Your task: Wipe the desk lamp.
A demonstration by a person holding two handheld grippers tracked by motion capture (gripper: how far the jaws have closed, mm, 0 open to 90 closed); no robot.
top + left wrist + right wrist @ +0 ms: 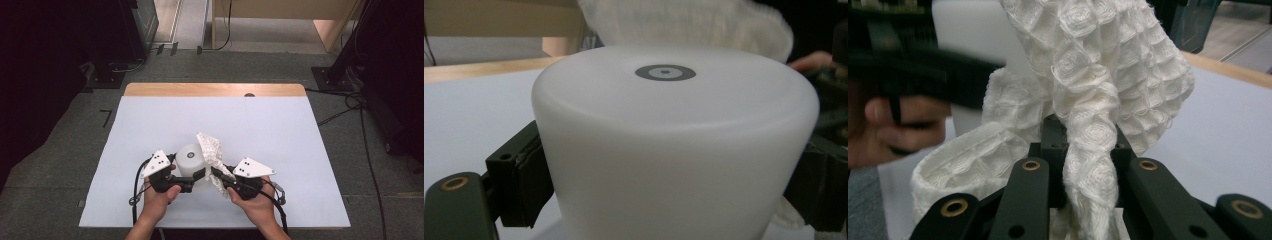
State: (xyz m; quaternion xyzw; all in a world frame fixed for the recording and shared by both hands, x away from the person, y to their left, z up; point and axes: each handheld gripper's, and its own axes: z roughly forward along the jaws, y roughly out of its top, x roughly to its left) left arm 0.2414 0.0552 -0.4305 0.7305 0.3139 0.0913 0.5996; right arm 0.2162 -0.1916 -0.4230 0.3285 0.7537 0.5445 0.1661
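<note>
— So what sits at the bottom middle of the high view?

— Two things, touching. One is a white tub (190, 159), smooth and milky, standing bottom up on the pale surface (150, 115). Its upturned base carries a small grey ring, plain to see in the left gripper view. The other is a white cloth (211, 150) with a waffle weave of raised little squares. It rises in a crumpled peak just right of the tub and leans against it.

— And the left claw (196, 176)?

— It is clamped on the tub. In the left gripper view the black pads (521, 182) press on both flanks of the tub, low in the frame, with the jaws spread wide to take its girth.

— The right claw (218, 176)?

— Nearly closed, pinching a twisted rope of the cloth. In the right gripper view that strand runs up the centre of the frame between the black jaws, then fans out into the loose bulk at the top. At the left edge of that frame, the other hand's fingers (895, 122) are curled around its gripper.
</note>
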